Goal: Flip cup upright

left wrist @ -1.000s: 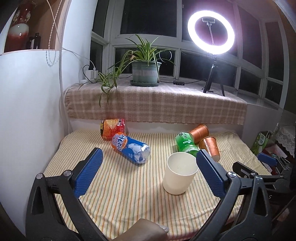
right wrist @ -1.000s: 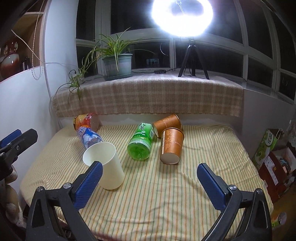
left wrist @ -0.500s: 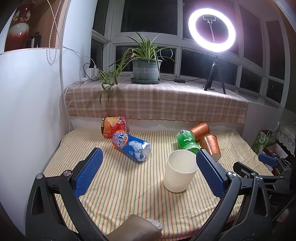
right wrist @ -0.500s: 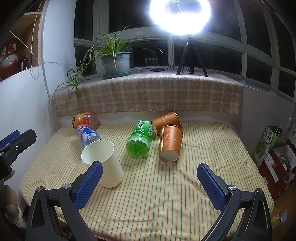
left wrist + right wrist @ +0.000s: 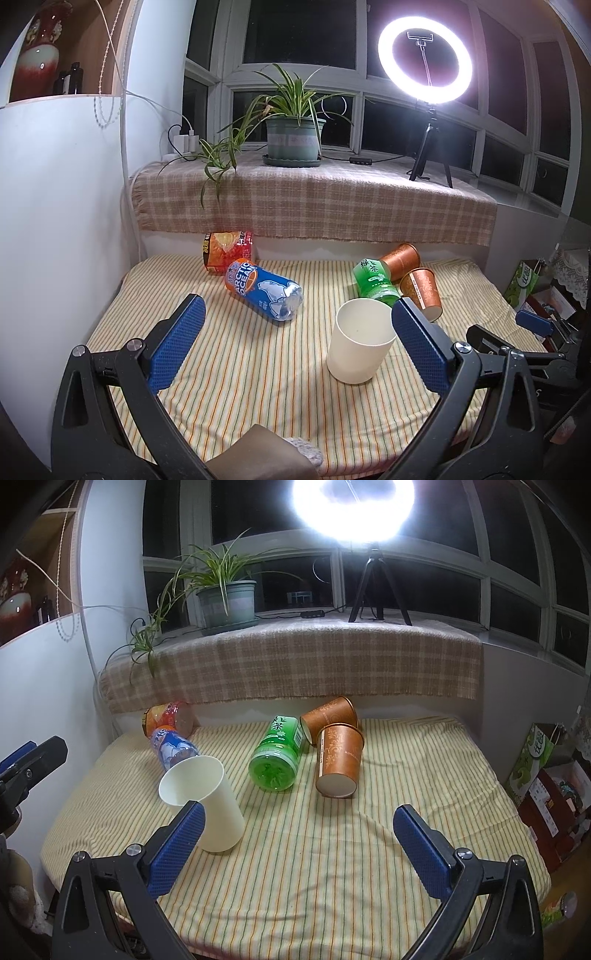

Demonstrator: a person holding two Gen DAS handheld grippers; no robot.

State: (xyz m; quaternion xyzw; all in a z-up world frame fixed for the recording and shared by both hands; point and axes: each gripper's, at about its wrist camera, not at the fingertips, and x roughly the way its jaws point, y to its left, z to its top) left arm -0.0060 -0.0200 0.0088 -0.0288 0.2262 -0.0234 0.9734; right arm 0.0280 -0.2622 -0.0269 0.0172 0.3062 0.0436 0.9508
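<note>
A cream cup (image 5: 360,341) stands upright, mouth up, on the striped cloth; it also shows in the right wrist view (image 5: 205,792). My left gripper (image 5: 295,349) is open and empty, held back from the cup, which sits just inside its right finger. My right gripper (image 5: 295,843) is open and empty, with the cup just behind its left finger. Two copper paper cups lie on their sides at the back: one (image 5: 340,760) with its base toward me, the other (image 5: 328,716) behind it.
A green bottle (image 5: 277,755), a blue Arctic Ocean bottle (image 5: 264,291) and an orange can (image 5: 227,251) lie on the cloth. A plaid-covered sill holds a plant (image 5: 293,133) and a ring light (image 5: 424,62). A white wall is at left; boxes (image 5: 543,775) stand right.
Both grippers have drawn back and risen slightly. The cream cup stands as before. Nothing else moved.
</note>
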